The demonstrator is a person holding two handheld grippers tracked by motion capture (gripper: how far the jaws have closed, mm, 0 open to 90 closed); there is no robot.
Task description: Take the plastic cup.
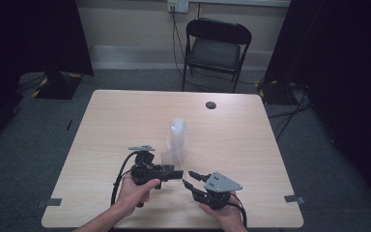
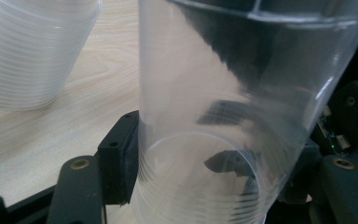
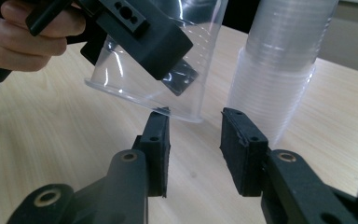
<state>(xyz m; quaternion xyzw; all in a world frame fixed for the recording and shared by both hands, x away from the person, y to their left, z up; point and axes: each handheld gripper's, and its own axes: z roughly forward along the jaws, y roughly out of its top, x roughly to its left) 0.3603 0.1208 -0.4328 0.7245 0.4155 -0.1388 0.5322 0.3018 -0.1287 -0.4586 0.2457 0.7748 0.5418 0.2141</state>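
Gripping a clear cup (image 2: pixel 205 140), the left gripper's (image 1: pixel 166 173) fingers clamp; the right gripper's (image 3: pixel 195 140) fingers gape, empty.

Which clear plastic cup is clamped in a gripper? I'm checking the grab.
The single cup, tilted between the jaws of the left gripper. The other cups stay nested in the upright stack on the table.

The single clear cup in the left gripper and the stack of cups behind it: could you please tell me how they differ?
The single cup is held tilted off the table, clamped by the left gripper; the stack of cups stands upright on the table, untouched. The single cup is one thin, see-through wall, while the stack looks milky and ribbed with many nested rims. The stack rises taller. Both are clear plastic.
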